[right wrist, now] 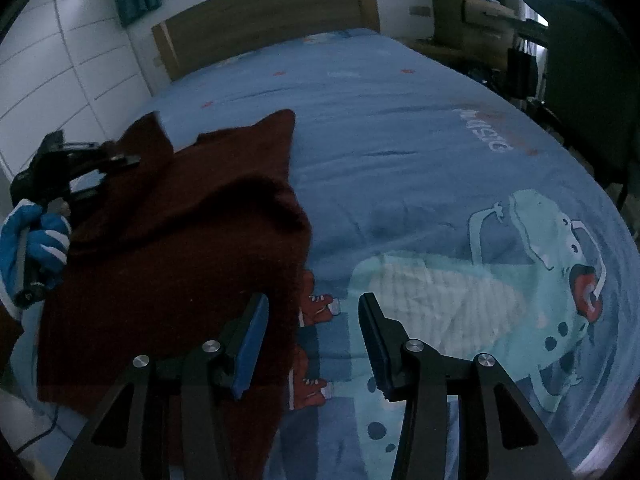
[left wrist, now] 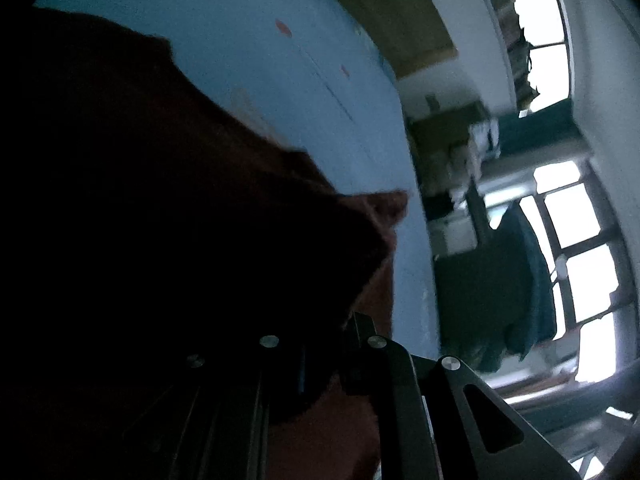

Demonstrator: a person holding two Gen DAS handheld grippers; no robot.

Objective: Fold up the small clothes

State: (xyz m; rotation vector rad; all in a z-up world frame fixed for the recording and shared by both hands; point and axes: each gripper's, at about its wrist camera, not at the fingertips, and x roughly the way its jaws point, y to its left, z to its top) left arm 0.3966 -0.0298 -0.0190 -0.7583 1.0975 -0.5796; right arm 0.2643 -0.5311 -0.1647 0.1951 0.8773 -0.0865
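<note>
1. A dark red knitted garment (right wrist: 188, 248) lies on the left part of a bed, on a blue bedspread (right wrist: 380, 128) printed with a pale cartoon dinosaur (right wrist: 500, 280).
2. Its upper part is lifted and folded toward the middle, forming a raised hump with a pointed corner standing near the centre of the bed.
3. The left gripper (right wrist: 120, 158) sits at the garment's far-left edge, held by a hand in a blue and white glove (right wrist: 38, 240) — its tips reach into the cloth.
4. From the left wrist view, the red fabric (left wrist: 160, 200) fills most of the picture and covers the fingers, so the jaws themselves are hidden; they are closed together. Whether cloth is pinched between them cannot be told.
5. The right gripper (right wrist: 316, 344) hovers low over the near side of the bed, pointing steeply down.
6. Its jaws stand apart with nothing between them; the left finger with its blue pad (right wrist: 252, 344) is over the garment's right edge, the other over the bare bedspread.
7. Small red printed shoes (right wrist: 316, 308) on the bedspread show just beside the garment's edge, between the two fingers.
8. A wooden headboard (right wrist: 272, 12) closes the far end of the bed — white panelled doors (right wrist: 60, 64) stand to the left and a cluttered shelf (right wrist: 468, 12) to the right.
</note>
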